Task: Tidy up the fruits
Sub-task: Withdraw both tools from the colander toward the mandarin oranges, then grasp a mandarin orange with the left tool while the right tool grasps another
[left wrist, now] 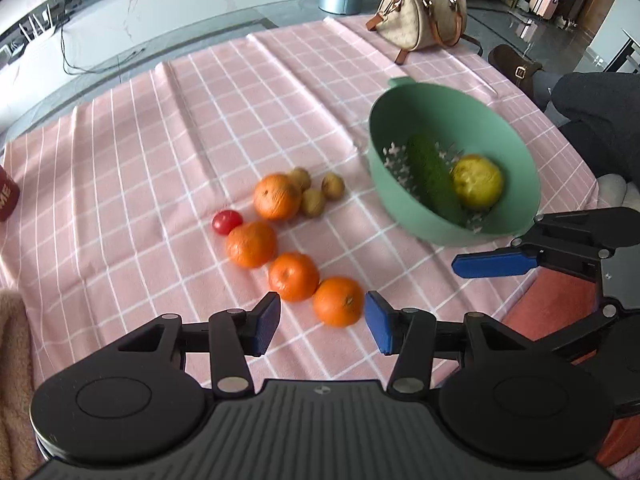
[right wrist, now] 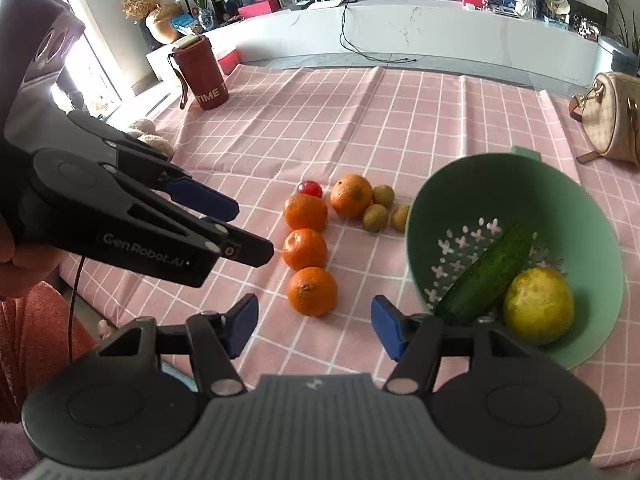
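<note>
Left gripper (left wrist: 322,318) wide open, empty, nearest orange (left wrist: 338,301) between its pads low in frame. Right gripper (right wrist: 314,326) also wide open, empty, same orange just above its gap. Four oranges, tomato (left wrist: 227,221) and three kiwis (left wrist: 322,191) mid-frame on pink cloth (left wrist: 160,140). Green colander (left wrist: 452,164), right, holds cucumber (left wrist: 434,180) and a yellow fruit (left wrist: 477,180), maybe a pear. Only the left view shows the whole handbag (left wrist: 424,14), top; only the right view shows the full red canister (right wrist: 202,74), upper left.
</note>
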Demonstrator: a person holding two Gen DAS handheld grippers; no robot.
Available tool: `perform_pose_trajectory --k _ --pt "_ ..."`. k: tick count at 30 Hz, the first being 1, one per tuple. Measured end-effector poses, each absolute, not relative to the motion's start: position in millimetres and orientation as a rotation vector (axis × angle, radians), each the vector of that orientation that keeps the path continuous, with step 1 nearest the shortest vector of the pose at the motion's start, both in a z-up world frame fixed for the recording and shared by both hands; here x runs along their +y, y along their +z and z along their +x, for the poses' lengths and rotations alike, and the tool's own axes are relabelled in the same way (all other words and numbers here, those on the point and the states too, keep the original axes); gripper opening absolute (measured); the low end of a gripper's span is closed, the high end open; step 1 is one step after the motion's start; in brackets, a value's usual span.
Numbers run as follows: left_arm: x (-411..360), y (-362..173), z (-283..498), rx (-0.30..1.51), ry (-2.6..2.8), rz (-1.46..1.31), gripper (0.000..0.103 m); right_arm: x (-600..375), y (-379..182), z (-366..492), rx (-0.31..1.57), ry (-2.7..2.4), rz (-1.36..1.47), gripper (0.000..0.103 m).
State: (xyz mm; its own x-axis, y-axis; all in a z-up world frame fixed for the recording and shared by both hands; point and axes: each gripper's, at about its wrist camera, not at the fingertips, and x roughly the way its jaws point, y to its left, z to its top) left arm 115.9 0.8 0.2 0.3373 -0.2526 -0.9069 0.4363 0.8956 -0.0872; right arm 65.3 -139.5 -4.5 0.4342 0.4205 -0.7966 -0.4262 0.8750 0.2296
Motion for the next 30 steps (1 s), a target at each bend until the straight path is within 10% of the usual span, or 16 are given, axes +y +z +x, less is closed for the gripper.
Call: perform_pose_trajectory --k 30 --pt "40 -84 158 1.125 -0.455 -0.166 0.060 -94 -87 115 1.107 0.429 0.060 0.049"
